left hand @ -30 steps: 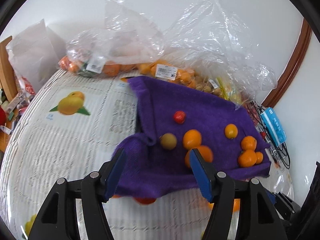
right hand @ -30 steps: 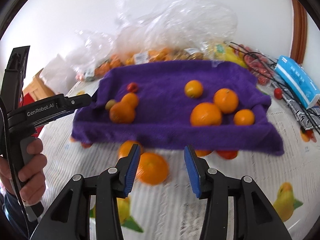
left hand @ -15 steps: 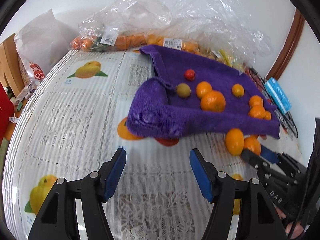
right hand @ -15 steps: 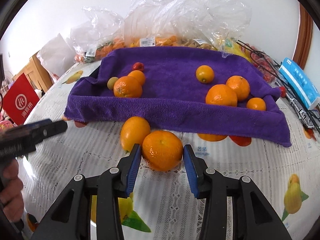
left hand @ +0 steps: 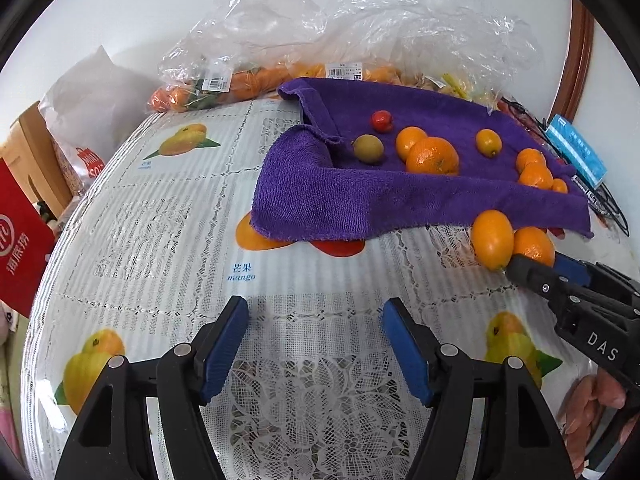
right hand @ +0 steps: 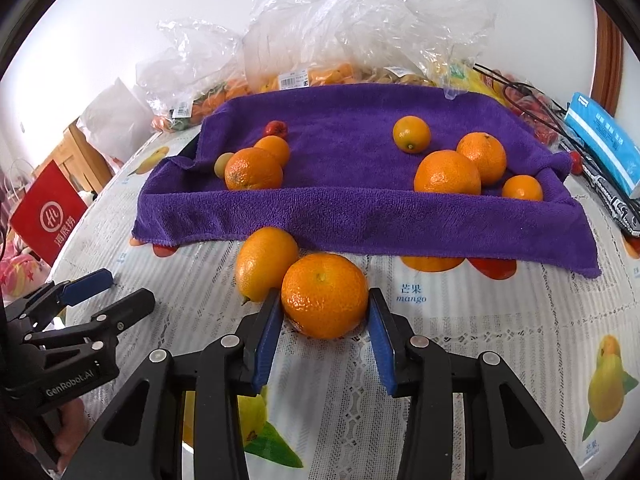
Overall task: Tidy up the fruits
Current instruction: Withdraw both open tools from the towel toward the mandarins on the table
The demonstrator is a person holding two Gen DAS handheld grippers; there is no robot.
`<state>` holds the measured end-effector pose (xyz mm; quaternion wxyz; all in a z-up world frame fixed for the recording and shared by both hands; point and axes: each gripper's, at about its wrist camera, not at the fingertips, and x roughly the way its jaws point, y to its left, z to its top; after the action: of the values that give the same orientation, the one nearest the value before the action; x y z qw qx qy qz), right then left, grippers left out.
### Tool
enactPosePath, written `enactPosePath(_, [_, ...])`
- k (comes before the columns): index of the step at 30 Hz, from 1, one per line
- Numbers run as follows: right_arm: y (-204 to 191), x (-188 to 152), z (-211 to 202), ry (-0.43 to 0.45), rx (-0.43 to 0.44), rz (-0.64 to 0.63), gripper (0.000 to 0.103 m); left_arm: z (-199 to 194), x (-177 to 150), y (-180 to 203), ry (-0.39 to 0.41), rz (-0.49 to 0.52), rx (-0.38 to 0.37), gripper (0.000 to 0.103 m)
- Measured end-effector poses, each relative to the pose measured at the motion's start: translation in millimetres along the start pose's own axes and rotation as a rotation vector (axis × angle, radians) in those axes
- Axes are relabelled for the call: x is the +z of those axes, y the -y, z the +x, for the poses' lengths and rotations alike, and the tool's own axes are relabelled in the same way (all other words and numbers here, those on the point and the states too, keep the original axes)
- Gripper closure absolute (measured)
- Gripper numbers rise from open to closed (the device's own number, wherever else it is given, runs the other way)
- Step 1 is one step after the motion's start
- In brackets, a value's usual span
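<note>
Right gripper (right hand: 323, 320) jaws bracket the round orange mandarin (right hand: 324, 295), seemingly touching it, while the left gripper (left hand: 315, 342) gapes empty.

The towel (right hand: 360, 216) is plain deep purple. On it lie orange mandarins (right hand: 447, 173), one small red fruit (right hand: 276, 129) and one olive-green fruit (right hand: 224, 165). At 6 o'clock of the towel, an orange mandarin (right hand: 325, 295) and a yellow-orange citrus (right hand: 265, 264). The surface (left hand: 168, 216) wears white lace printed with yellow and orange mangoes and green leaves. Both grippers' fingers (right hand: 266, 336) are black with blue pads. At 9 o'clock, a red bag (right hand: 48, 212) with white lettering.
</note>
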<state>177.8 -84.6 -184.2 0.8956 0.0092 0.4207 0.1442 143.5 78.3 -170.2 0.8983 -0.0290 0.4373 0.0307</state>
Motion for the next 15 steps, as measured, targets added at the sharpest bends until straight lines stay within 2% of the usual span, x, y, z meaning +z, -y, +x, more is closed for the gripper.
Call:
enactPosePath(7, [4.2,-0.4,-0.8,0.004,0.027,0.023,0.061,-1.7,1.0,-8.3,0.011,-0.034,-0.042,0.035])
enactPosePath(10, [-0.1,-0.4,-0.2,0.000,0.002,0.003,0.061,-2.6,1.0,-10.5,0.015,-0.051,-0.060,0.035])
enactPosePath(15, [-4.2,-0.5,0.5,-0.008,-0.023,-0.029,0.061,-2.0,1.4,-4.8,0.010,-0.030,-0.027,0.039])
